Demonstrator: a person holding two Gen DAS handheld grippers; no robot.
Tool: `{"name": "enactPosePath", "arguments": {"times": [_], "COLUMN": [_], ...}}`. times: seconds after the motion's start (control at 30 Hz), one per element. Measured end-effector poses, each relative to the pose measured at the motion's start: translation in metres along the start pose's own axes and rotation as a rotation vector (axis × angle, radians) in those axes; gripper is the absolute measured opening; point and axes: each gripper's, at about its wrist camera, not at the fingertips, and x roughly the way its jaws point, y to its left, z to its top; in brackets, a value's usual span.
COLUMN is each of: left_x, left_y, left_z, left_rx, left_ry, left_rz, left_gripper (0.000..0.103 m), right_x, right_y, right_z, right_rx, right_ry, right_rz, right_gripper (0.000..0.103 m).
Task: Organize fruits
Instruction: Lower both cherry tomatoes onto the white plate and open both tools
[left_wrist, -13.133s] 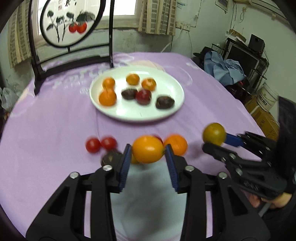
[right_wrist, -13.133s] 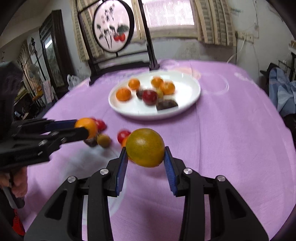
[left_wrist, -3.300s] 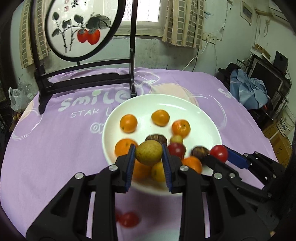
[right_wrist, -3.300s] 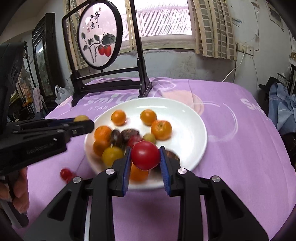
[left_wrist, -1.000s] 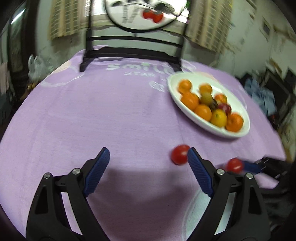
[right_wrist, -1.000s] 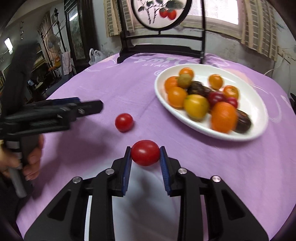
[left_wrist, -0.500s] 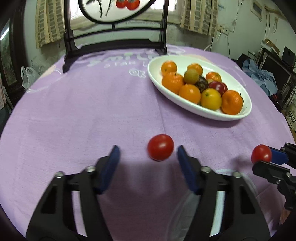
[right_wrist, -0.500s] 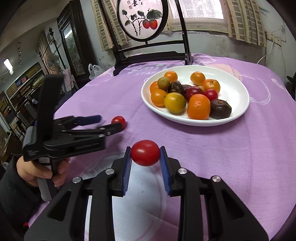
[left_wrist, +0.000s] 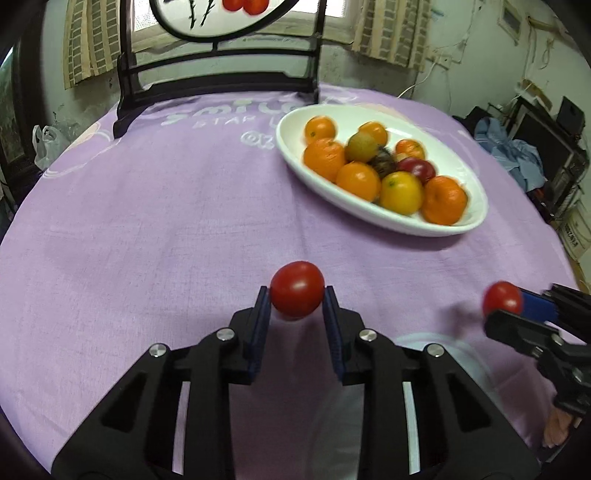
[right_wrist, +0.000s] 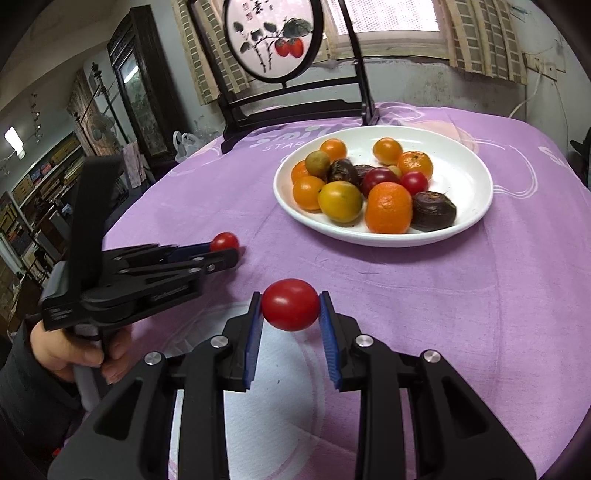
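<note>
Two hand-held grippers each carry a red tomato over a round table draped in a purple tablecloth (right_wrist: 480, 314). The left gripper (left_wrist: 297, 295) is clamped on one tomato (left_wrist: 297, 289), its blue-padded fingers (left_wrist: 263, 306) pressed against the fruit's two sides; seen from the right wrist camera, the same gripper (right_wrist: 225, 248) reaches in from the left, gripped by a bare hand (right_wrist: 70, 352), with its tomato (right_wrist: 224, 242) at the tips. Whether that tomato rests on the cloth or sits just above it cannot be told.

The right gripper (right_wrist: 290, 308) is likewise closed on a second tomato (right_wrist: 290, 304), held between its blue pads (right_wrist: 327, 314) and well short of the white plate (right_wrist: 469, 177). From the left wrist camera that gripper (left_wrist: 509, 304) enters at the right edge, its tomato (left_wrist: 502, 298) slightly blurred.

The plate lies on the cloth beyond both grippers, apart from them. It is heaped with fruit on the side nearer the left gripper: several oranges (right_wrist: 388, 208), a yellow-orange fruit (right_wrist: 340, 201), a greenish fruit (right_wrist: 317, 163), two dark wrinkled fruits (right_wrist: 433, 210), a dark red fruit (right_wrist: 378, 177) and a small red tomato (right_wrist: 414, 182) touching its neighbours. The far right portion of the plate is bare.

Behind the plate stands a dark wooden frame (right_wrist: 295, 107) holding a round painted panel (right_wrist: 273, 38) of red fruit on a branch. A white printed patch on the cloth (right_wrist: 280, 347) lies beneath the right gripper.
</note>
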Motion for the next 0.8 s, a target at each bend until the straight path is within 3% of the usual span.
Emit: {"name": "enactPosePath", "arguments": {"times": [0.1, 0.3, 0.5, 0.8], "left_x": [-0.012, -0.017, 0.011, 0.054], "left_y": [-0.011, -0.036, -0.056, -0.062], "left_z": [0.007, 0.057, 0.106, 0.127], "left_rx": [0.023, 0.029, 0.022, 0.004], "left_ry": [-0.008, -0.039, -0.060, -0.040], "left_rz": [-0.018, -0.080, -0.050, 0.029], "left_gripper": [0.029, 0.029, 0.029, 0.029], "right_x": [-0.012, -0.017, 0.009, 0.047], "right_y": [-0.005, -0.024, -0.050, -0.080], "right_z": [0.010, 0.044, 0.073, 0.093], "right_rx": [0.030, 0.000, 0.007, 0.043], "right_ry": [-0.038, -0.113, -0.116, -0.087], "right_rz": [-0.035, -0.119, -0.166, -0.222], "right_gripper": [0.030, 0.030, 0.030, 0.030]}}
